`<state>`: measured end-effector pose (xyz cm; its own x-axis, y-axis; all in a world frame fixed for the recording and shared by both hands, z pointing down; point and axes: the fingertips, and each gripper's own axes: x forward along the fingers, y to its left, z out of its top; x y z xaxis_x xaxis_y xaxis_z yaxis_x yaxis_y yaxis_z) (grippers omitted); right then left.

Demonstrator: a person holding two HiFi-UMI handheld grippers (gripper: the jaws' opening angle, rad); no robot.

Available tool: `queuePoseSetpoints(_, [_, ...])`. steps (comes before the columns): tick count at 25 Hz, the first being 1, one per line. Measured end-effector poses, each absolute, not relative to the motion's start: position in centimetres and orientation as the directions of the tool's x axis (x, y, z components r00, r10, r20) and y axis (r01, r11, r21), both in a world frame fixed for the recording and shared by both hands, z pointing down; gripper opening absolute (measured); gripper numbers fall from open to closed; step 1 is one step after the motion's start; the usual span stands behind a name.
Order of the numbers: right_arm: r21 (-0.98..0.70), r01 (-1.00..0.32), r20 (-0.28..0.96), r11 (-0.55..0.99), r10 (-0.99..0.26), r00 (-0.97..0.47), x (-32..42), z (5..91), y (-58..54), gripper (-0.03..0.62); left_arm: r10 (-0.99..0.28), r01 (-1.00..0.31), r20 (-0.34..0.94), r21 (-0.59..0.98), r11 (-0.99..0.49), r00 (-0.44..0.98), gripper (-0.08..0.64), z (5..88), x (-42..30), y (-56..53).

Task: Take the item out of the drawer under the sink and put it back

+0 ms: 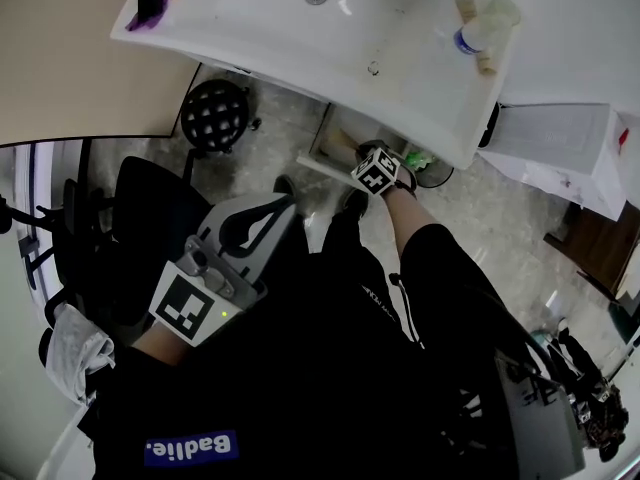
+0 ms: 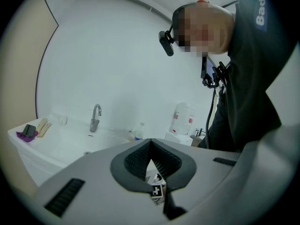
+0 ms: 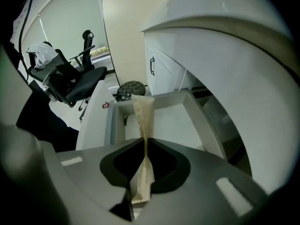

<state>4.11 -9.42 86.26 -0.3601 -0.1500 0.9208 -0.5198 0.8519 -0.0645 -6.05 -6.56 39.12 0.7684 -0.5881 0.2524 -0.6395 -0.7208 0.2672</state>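
Note:
My right gripper (image 3: 144,142) is shut on a thin beige paper pouch (image 3: 143,110), which stands up between the pads and hangs over the open white drawer (image 3: 199,118). In the head view that gripper (image 1: 376,169) is just below the sink's front edge, over the pulled-out drawer (image 1: 328,165). The left gripper (image 1: 282,205) stays close to my body, level, with its tips together and nothing in them. In its own view the left gripper (image 2: 151,142) faces the white sink (image 2: 70,142) and tap (image 2: 95,117).
A round black stool (image 1: 213,113) stands left of the drawer and a black office chair (image 1: 150,198) nearer to me. A dark bin (image 1: 436,176) and something green (image 1: 418,158) sit right of the drawer. A bottle (image 1: 468,39) stands on the sink (image 1: 260,23). The cabinet door handle (image 3: 152,65) lies beyond the drawer.

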Motion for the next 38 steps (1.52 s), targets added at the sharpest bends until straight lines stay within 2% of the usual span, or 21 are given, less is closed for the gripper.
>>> queuePoseSetpoints(5, [-0.067, -0.487, 0.944, 0.871, -0.103, -0.314, 4.2, 88.5, -9.1, 0.034, -0.594, -0.658, 0.287, 0.267, -0.704, 0.752, 0.003, 39.9, -7.1, -6.1])
queuePoseSetpoints(10, [-0.071, -0.511, 0.955, 0.857, -0.089, -0.282, 4.4, 89.9, -9.9, 0.035, -0.597, -0.676, 0.322, 0.277, -0.683, 0.735, 0.004, 41.2, -8.1, -5.8])
queuePoseSetpoints(20, [-0.098, -0.545, 0.955, 0.833, -0.076, -0.288, 4.5, 89.2, -10.3, 0.046, -0.591, -0.668, 0.314, 0.298, -0.682, 0.743, 0.003, 41.5, -8.3, -6.4])
queuePoseSetpoints(33, [-0.069, -0.63, 0.907, 0.773, -0.214, -0.363, 5.9, 79.4, -8.6, 0.046, -0.57, -0.597, 0.181, 0.302, -0.744, 0.802, 0.004, 37.9, -6.7, -6.5])
queuePoseSetpoints(38, [-0.052, -0.647, 0.873, 0.76, -0.28, -0.399, 5.8, 74.3, -7.9, 0.046, -0.544, -0.568, 0.165, 0.294, -0.769, 0.822, 0.003, 37.4, -6.3, -5.7])
